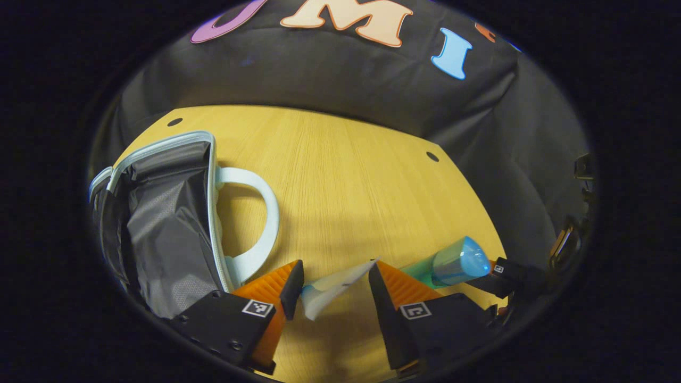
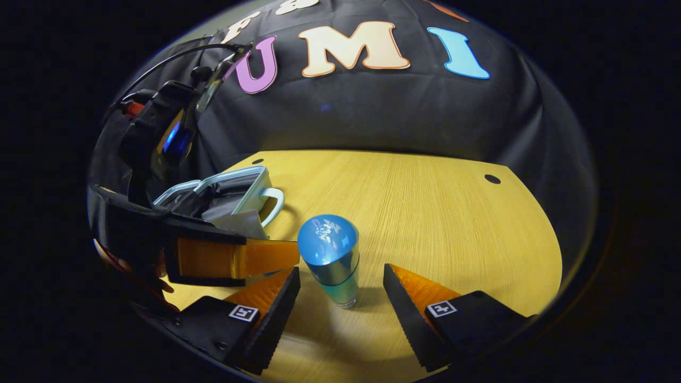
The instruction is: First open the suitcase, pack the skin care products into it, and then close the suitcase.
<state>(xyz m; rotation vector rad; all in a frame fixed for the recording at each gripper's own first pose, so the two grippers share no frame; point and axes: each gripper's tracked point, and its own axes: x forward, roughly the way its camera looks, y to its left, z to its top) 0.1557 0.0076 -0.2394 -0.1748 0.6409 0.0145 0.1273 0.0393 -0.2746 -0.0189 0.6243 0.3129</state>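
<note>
Suitcase (image 1: 165,223) lies open at 9 o'clock; left gripper (image 1: 335,287) spread around white tube (image 1: 332,290); right gripper (image 2: 340,298) spread, blue-capped bottle (image 2: 330,258) upright between fingers, untouched

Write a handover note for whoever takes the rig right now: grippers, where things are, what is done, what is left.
Left gripper: open, a white tube between its fingers, not gripped.
Right gripper: open, straddling the upright blue-capped bottle, not gripped.
Suitcase: open on the wooden table, grey lining showing, handle toward the products.
Done: opening.
Left: pack the tube and bottle, close the suitcase.
</note>
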